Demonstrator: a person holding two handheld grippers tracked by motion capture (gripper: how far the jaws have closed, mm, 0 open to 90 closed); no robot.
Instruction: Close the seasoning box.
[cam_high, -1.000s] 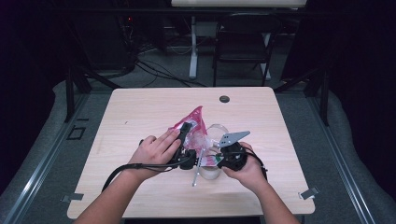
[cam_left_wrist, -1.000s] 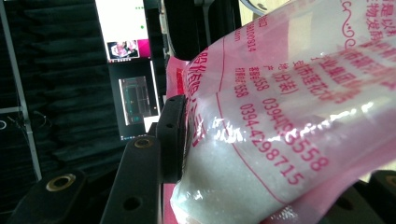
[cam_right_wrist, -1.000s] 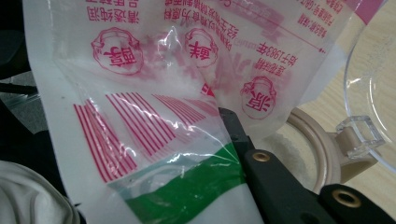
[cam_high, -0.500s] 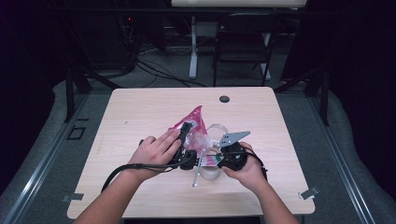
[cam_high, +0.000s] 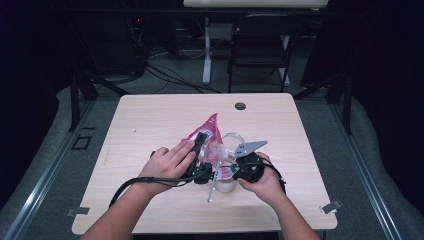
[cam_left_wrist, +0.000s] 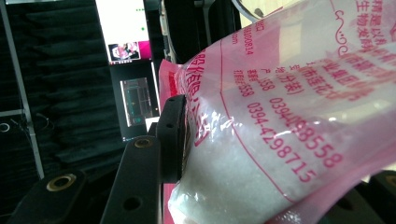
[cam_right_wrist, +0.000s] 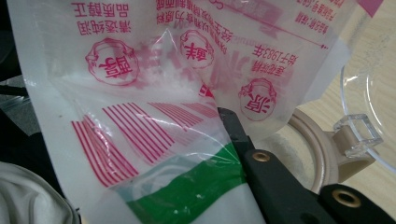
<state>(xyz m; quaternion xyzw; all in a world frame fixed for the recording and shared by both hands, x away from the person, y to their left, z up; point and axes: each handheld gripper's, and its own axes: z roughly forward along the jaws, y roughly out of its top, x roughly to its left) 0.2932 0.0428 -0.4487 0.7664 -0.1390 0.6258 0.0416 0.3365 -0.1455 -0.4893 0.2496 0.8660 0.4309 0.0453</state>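
pink-printed plastic bag (cam_high: 209, 136) lies tilted over a clear jar (cam_high: 227, 175) near the middle of the wooden table (cam_high: 150, 120), held between both tongs. bag contents: white granular powder, seen through the film in the left gripper view, packed against the jaw pad. left gripper (cam_high: 199, 150) is clamped on the bag (cam_left_wrist: 280, 116), its pad pressing into the film at the side; right gripper (cam_high: 239, 167) is closed on the bag's lower edge (cam_right_wrist: 154, 130), thin film pinched at the jaw tips. just beyond the right gripper's jaws sits the jar's beige rim (cam_right_wrist: 322, 154) with a clear hinged lid (cam_right_wrist: 369, 93) swung open; white grains lie inside the rim. print on bag: red chinese characters, round seal marks, a red barcode-like stripe block, a green band at the bottom. legible digits in the left gripper view: "0394-298558" and "0394-298715"; "1983" reads upside down in the right gripper view.
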